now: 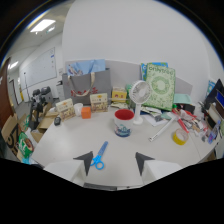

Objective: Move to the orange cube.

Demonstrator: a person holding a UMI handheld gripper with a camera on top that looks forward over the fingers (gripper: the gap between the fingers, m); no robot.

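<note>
I see my gripper (115,162) released, fingers apart above the white table (150,150), holding nothing. The orange cube (86,112) sits left of centre in the frame, well beyond the fingers. Blue scissors (99,156) lie by the left finger; a cup (123,123) stands at centre.
</note>
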